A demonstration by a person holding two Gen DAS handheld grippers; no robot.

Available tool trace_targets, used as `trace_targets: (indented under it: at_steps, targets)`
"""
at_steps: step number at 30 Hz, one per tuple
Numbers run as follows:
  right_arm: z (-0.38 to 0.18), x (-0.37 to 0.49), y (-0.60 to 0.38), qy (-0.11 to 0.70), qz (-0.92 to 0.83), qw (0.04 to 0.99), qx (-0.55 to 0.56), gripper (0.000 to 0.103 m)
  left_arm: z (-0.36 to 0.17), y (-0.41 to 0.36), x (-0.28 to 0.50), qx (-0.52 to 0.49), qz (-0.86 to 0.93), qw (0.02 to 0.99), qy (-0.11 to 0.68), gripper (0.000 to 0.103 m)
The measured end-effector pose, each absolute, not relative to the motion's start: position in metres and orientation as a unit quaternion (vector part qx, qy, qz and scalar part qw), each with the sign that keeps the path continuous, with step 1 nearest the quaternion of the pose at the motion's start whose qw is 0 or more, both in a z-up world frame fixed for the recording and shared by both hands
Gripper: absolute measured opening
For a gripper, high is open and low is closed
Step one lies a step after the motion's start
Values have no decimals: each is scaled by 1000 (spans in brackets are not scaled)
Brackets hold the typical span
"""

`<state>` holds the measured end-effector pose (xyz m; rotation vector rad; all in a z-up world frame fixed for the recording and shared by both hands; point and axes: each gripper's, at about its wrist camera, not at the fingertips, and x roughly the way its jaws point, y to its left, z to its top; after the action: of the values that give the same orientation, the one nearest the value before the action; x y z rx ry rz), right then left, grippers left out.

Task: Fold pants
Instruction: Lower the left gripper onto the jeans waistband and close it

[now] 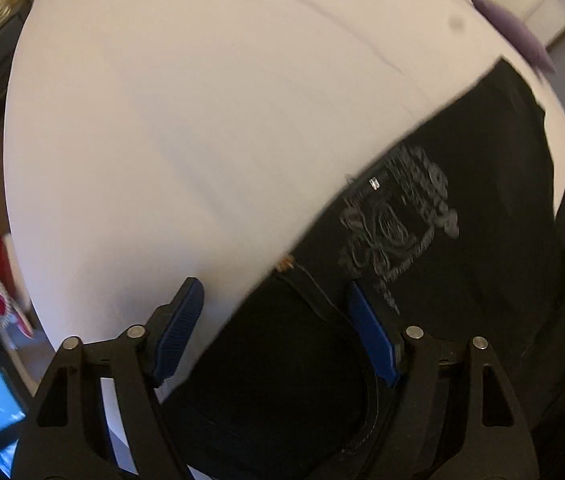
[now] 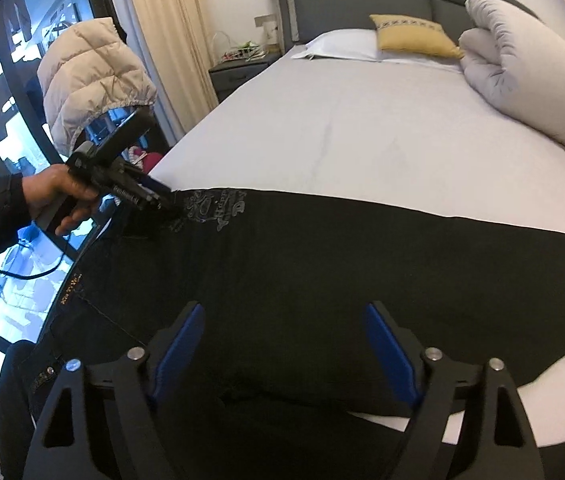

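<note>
**Pants lie crosswise on the bed; left gripper at the waist end, right gripper over the middle**

Left wrist view: The left gripper [image 1: 274, 328] has its two blue pads spread wide, with nothing pinched between them. The black pants [image 1: 462, 240] lie flat on the white bed sheet [image 1: 202, 120], occupying the lower right of the view. The far edge of the cloth runs diagonally up and to the right from just ahead of the fingers. One pad sits over bare sheet, the other over black cloth, so the edge passes between them. A grey printed design [image 1: 398, 216] lies just ahead and to the right (the view is motion-blurred, so the height above the cloth cannot be judged).

Right wrist view: The right gripper [image 2: 286, 344] is likewise spread, gripping nothing, and hangs above the middle of the pants [image 2: 322, 260]. The long axis runs left to right across the bed [image 2: 362, 120], waistband at the left, leg hems at the right. The left gripper [image 2: 162, 200] is at the far waist corner, beside the print. The right gripper is judged nearer the hem end, the likely side to carry over for a fold.
</note>
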<state>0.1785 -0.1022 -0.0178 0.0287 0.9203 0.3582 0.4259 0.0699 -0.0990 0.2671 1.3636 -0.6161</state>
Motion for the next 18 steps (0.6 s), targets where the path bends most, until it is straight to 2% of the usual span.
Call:
trace_targets:
  at_steps: [2,3,4,7,11,13,18]
  targets:
    - [-18,182,-100,440,180,880,13,82,-98,77,433,118,-275,724,622,58]
    - [-18,185,-98,441,185,878,10,82,-96,81,435,116,-275,723,623,50]
    - [-18,189,-95,441,189,877,7,81,-95,85,438,111,-278,721,625,36]
    - [-18,202,-89,445,200,873,4,74,-89,88,436,115,-285,721,621,15]
    - [-15,223,-74,441,221,869,-21,66,-71,86,420,177,-275,750,575,7]
    - [-13,234,-62,440,234,866,-44,63,-60,94,414,174,-270,769,553,3]
    - [-11,261,-41,435,270,852,-105,59,-19,123,380,153,-261,818,490,2]
